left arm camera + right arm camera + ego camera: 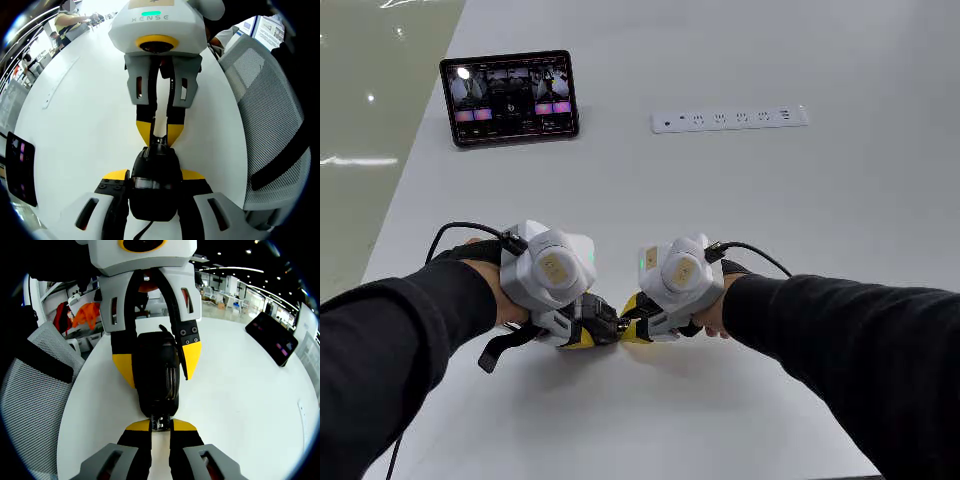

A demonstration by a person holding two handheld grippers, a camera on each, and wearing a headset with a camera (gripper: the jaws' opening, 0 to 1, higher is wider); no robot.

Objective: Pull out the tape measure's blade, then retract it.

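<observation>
While you hold the two grippers nose to nose, low over the white table (pixel 770 200), this is how things stand:

Left gripper (pixel 154 175): its yellow-tipped jaws are clamped on the black case of the tape measure (pixel 154 192), one jaw on each flat side.
Right gripper (pixel 161 426): its jaws are pressed together on the small metal end hook (pixel 160 421) at the mouth of the case.
Tape measure: it sits between the two grippers near the front edge of the table, just in front of you. In the right gripper view the case stands on edge, with the hook end towards your right gripper.
Blade: the hook lies right at the case mouth, and almost no blade shows between them.
Contact with table: you cannot tell from these views whether the case touches the surface.
Your hands: the left hand (pixel 505 300) and right hand (pixel 712 315), in black sleeves, grip the white gripper bodies from the outer sides.
Far side of table: a tablet (pixel 510 97) with a lit screen stands to the left, and a white power strip (pixel 730 118) lies to the right, both well apart from the grippers.
Beside the table: a grey mesh chair (pixel 270 100).
</observation>
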